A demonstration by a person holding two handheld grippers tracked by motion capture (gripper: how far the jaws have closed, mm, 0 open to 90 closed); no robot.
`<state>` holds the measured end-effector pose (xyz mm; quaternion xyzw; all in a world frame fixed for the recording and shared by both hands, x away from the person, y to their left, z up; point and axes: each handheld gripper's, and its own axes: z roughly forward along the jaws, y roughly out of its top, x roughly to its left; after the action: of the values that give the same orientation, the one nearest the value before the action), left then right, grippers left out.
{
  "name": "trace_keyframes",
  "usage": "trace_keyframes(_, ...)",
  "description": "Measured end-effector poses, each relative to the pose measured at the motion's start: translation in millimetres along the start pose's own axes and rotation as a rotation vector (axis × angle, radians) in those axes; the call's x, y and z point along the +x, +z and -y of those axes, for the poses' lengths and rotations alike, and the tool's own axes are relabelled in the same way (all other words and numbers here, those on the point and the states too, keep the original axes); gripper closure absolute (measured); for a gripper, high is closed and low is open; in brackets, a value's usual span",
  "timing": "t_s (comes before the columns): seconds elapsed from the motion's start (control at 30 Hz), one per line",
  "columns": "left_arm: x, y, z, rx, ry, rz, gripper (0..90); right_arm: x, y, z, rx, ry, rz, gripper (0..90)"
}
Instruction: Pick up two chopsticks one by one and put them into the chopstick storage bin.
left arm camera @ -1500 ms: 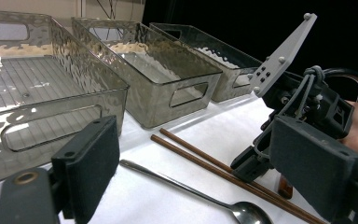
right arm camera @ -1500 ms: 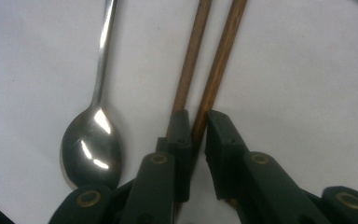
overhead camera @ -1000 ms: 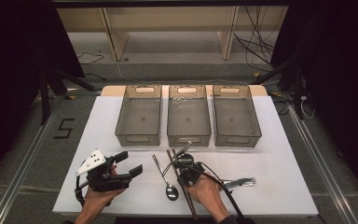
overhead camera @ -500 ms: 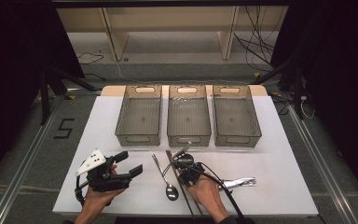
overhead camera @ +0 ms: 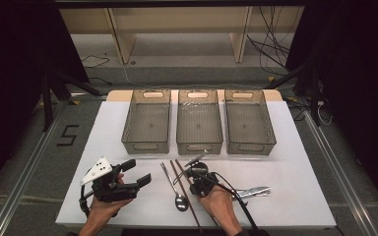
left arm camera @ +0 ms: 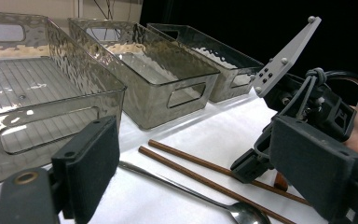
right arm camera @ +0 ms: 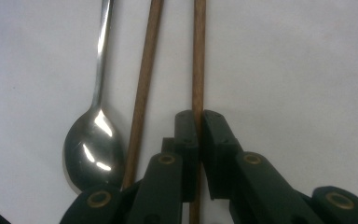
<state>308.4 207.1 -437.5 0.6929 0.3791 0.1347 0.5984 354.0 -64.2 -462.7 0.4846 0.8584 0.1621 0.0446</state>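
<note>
On the white tabletop (overhead camera: 295, 167), our right hand-held gripper (right arm camera: 198, 122) has just closed on one slim wooden chopstick (right arm camera: 197, 56), probably round.

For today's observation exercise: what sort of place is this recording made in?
Probably a lab or studio set up for recording: a white-covered table amid black curtains, loose cables on the floor, and three clear bins in a row.

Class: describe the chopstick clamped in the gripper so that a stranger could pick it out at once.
Start from the middle bin of three on the white table. In front of it lie a spoon and two brown chopsticks. Yours is the chopstick farther from the spoon, pinched between the right gripper's black jaws.
</note>
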Motion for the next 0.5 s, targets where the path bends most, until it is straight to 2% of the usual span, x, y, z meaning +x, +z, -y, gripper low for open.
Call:
trace_keyframes(0.23,0.1,0.0,-0.1,-0.001,0.000,-0.001,15.4,-0.3,-2.9,1.1,-0.032,-0.007,-0.012,85.5)
trace_keyframes(0.5,0.3,-0.1,-0.1,-0.001,-0.001,-0.003,15.4,-2.2,-12.9,0.7,-0.085,-0.005,-0.058,85.6)
